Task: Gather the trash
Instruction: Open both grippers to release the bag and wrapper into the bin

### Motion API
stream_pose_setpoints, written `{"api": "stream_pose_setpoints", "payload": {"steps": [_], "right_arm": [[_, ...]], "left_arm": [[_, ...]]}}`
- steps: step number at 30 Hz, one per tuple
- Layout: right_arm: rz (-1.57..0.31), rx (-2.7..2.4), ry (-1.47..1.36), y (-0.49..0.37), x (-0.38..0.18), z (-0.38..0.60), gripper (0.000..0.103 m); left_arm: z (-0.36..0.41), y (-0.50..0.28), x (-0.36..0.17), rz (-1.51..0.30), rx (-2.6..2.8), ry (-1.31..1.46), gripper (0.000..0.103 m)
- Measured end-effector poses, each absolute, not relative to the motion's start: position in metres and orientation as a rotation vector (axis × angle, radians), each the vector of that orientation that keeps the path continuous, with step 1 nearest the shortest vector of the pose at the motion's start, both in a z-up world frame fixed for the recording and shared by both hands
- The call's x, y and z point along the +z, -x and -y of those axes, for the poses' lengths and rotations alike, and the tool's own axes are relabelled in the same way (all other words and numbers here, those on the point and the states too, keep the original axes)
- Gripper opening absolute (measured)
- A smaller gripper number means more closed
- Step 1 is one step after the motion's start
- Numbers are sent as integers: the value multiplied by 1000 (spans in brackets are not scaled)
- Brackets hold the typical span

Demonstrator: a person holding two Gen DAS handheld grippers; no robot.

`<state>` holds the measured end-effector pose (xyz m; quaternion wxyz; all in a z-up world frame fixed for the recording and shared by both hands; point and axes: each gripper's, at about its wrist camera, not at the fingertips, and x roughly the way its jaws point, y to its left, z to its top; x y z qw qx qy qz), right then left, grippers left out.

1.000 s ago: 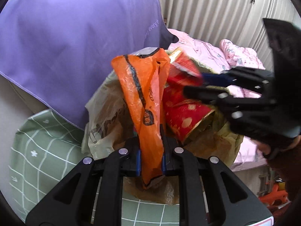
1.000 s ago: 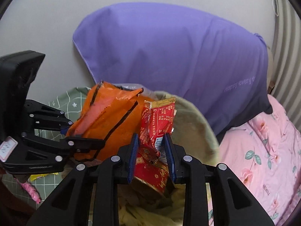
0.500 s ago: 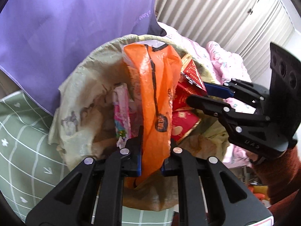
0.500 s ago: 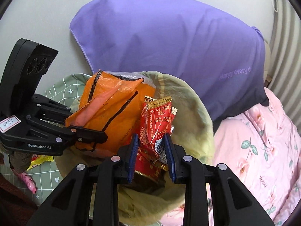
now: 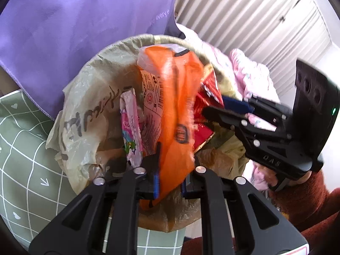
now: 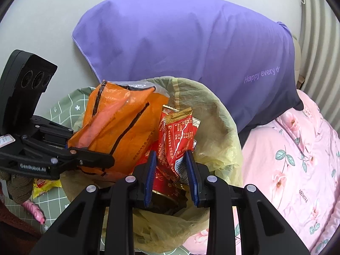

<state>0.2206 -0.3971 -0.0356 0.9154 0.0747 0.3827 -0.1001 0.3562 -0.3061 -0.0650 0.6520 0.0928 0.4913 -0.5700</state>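
Trash fills a round bin lined with a thin, crinkled yellowish bag (image 6: 221, 127), its lower half hidden behind the tools in both views. Over on the left, a green checked mat (image 5: 23, 148) lies under the bin, with a yellow snack packet (image 6: 43, 186) and something pink (image 6: 35, 210) on it, both half covered by the left gripper (image 6: 106, 161) and a knitted sleeve. That gripper is clamped on a floppy orange plastic bag (image 5: 176, 114); the blue pads (image 5: 156, 183) pinch its lower part, and the bag stands over the bin mouth, slightly smeared in the left wrist view. A pink wrapper (image 5: 130, 125) stands inside the bin beside it, its print too small to read. Further right, the right gripper (image 6: 171, 175) is closed on a glossy red foil wrapper (image 6: 178, 133) with a gold crimped top, held over the bin; its lower end is hard to tell apart from a red, gold-rimmed piece beneath. Behind rests a smooth purple pillow (image 6: 191, 48), and on the right a pink floral quilt (image 6: 297, 170).
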Motion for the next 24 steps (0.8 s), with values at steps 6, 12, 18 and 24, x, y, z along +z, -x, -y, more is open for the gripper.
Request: {"api": "stream_pose_setpoints", "payload": {"steps": [6, 12, 18, 24], "right_arm": [[-740, -224, -196, -206, -32, 398, 43], [-651, -226, -189, -186, -15, 388, 51], [-515, -157, -199, -169, 18, 368, 52], [-471, -2, -157, -164, 36, 333, 52]], "left_arm": [[292, -363, -48, -1096, -1279, -111, 46], [246, -355, -13, -967, -1189, -45, 60], [188, -331, 5, -867, -1081, -40, 63], [136, -320, 2, -801, -947, -60, 70]]}}
